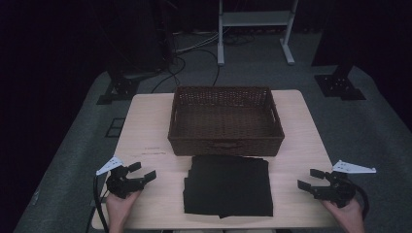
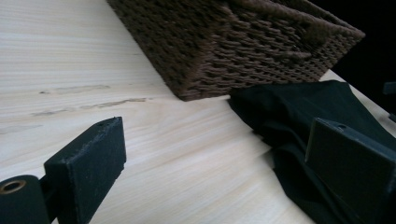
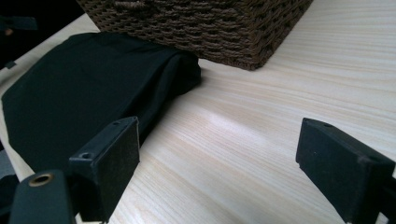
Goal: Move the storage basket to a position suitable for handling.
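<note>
Left gripper [image 1: 145,172] lower left, jaws apart, empty. Right gripper [image 1: 307,179] lower right, jaws apart too, empty. Between them, folded black cloth [image 1: 228,187] flat on the table [image 1: 145,126], touching the wicker basket [image 1: 226,141] at centre frame.

Pale wood-grain table [image 1: 145,121], smooth with a soft sheen, a few dull scuff streaks at the left of the left gripper view. The basket [image 1: 226,119] at centre frame is dark brown woven wicker, coarse and ribbed. Below it, the black cloth [image 1: 228,187] lies matt and soft, folded. Jaw pads look matt black, faintly grainy, like foam or rubber.
</note>
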The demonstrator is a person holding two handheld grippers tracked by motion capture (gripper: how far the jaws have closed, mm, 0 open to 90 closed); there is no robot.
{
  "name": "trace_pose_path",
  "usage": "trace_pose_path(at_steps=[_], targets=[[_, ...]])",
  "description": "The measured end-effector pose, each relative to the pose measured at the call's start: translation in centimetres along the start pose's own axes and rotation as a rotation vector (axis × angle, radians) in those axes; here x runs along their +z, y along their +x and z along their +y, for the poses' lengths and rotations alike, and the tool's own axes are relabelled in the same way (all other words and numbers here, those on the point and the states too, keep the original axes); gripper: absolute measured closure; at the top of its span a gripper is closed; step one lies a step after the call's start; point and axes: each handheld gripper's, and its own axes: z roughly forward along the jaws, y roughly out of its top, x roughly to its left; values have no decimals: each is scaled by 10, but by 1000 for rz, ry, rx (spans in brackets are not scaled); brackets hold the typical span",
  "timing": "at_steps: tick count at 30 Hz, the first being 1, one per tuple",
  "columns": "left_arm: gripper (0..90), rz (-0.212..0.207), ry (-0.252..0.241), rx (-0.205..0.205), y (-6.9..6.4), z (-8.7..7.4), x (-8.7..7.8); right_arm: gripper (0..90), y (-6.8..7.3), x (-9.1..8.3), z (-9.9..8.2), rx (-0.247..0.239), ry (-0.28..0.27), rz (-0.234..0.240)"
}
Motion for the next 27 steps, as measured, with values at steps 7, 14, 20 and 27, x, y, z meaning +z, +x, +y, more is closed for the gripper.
trace_pose_path(at_steps=[7, 14, 20, 27], targets=[[41, -36, 17, 21, -17, 9, 6, 124, 14, 6, 12, 15, 20, 28], [30, -52, 55, 18, -28, 15, 10, 124, 32, 16, 26, -7, 86, 30], [25, -71, 101, 22, -42, 20, 15, 125, 45, 27, 38, 2, 142, 53], [21, -71, 175, -7, -57, 27, 23, 130, 53, 34, 45, 33, 169, 67]])
